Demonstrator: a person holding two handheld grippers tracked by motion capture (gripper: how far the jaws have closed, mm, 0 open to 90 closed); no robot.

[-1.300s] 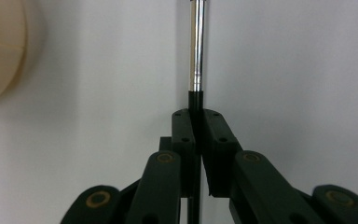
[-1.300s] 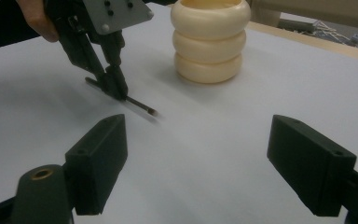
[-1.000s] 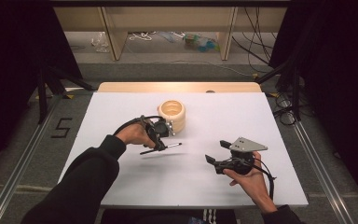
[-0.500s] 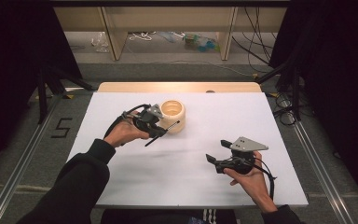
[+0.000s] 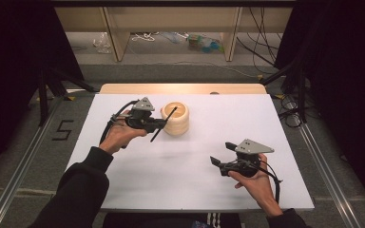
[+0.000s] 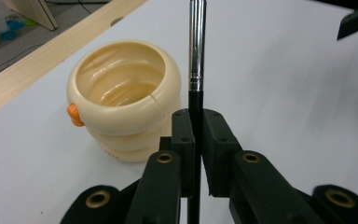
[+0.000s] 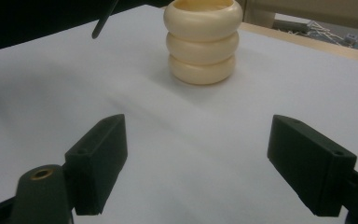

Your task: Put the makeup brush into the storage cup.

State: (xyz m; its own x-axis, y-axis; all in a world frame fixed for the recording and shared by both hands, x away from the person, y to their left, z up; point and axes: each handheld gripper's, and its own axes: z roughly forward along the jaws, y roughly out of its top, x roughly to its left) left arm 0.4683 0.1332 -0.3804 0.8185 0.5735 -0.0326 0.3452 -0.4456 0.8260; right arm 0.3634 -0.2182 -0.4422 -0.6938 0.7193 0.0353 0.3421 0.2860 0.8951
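Brush (image 6: 195,56): you held it clamped in your left gripper (image 5: 158,124), pads (image 6: 182,135) squeezed on the black handle just below the metal ferrule, the tip tilted up over the cup's (image 5: 175,118) rim.
Handling: it looked light, thin and stiff; the round, smooth handle could have twisted or slid between flat pads, so the grip near the ferrule suited it.
Cup: cream, ribbed, open-topped, it stood on the white table (image 5: 190,171) just beside your left gripper; probably light and easy to tip if knocked.
Right gripper (image 5: 219,163): jaws wide apart, nothing between them, low over the table and well apart from the cup.
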